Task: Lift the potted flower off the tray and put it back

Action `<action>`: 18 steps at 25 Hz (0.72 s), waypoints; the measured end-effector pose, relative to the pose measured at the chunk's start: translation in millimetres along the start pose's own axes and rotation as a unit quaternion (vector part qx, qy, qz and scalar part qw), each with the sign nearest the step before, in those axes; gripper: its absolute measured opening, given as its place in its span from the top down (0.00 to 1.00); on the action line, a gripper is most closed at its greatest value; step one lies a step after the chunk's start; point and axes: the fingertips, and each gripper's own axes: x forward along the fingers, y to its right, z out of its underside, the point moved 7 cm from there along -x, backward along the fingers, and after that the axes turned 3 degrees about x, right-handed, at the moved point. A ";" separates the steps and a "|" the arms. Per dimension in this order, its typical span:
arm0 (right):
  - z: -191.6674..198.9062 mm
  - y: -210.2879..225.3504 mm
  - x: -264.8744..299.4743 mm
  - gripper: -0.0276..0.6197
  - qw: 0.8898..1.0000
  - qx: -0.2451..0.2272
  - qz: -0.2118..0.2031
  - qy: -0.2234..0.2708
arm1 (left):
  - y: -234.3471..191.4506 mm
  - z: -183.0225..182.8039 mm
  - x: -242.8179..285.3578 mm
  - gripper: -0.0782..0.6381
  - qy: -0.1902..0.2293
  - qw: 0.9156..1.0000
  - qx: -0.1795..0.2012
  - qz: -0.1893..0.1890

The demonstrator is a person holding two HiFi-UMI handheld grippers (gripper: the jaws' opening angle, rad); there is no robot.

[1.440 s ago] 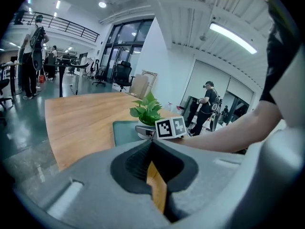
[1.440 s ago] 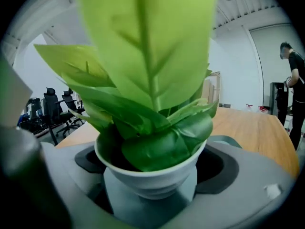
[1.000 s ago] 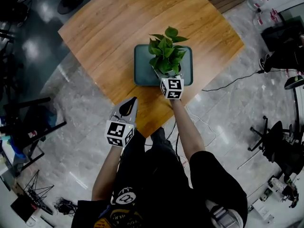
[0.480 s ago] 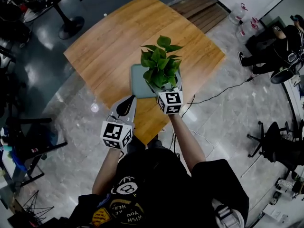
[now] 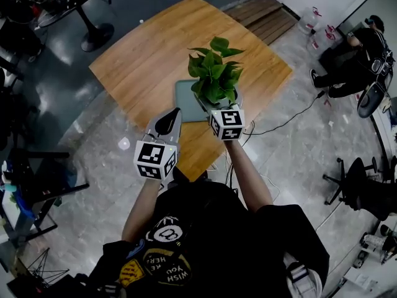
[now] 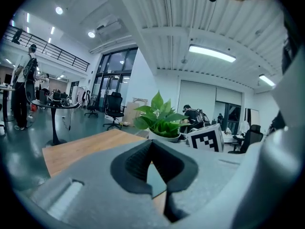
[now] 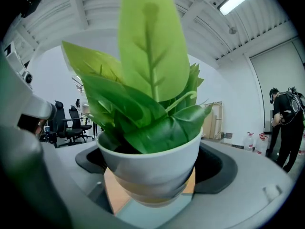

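The potted flower (image 5: 214, 73), green leaves in a white pot (image 7: 150, 171), hangs above the dark green tray (image 5: 185, 102) on the wooden table (image 5: 149, 54). My right gripper (image 5: 218, 106) is shut on the pot, with a jaw on each side of it in the right gripper view. The tray's near right part is hidden behind the pot and gripper. My left gripper (image 5: 169, 121) is shut and holds nothing, hovering at the table's near edge, left of the pot. In the left gripper view the plant (image 6: 159, 118) shows beyond the left gripper (image 6: 152, 144).
The table stands on a grey tiled floor. A black cable (image 5: 291, 118) trails on the floor at the right. Office chairs (image 5: 366, 191) and a seated person (image 5: 366, 48) are at the right. A round black table base (image 5: 93, 39) stands far left.
The pot has gone up off the tray in my right gripper. The left gripper has stayed near the table's front edge. The head view has shifted a little.
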 end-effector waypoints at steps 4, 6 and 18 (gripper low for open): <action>0.6 4.0 2.8 0.13 1.000 0.004 -0.007 -0.004 | 1.0 0.2 0.5 0.89 0.019 1.000 -0.021 0.002; 2.5 4.8 4.7 0.13 1.000 0.005 -0.009 -0.006 | 1.3 1.3 0.7 0.89 0.020 0.999 -0.025 0.004; 39.8 14.3 22.2 0.13 0.999 0.023 -0.026 -0.024 | -5.8 19.6 2.0 0.89 0.001 0.999 -0.040 -0.005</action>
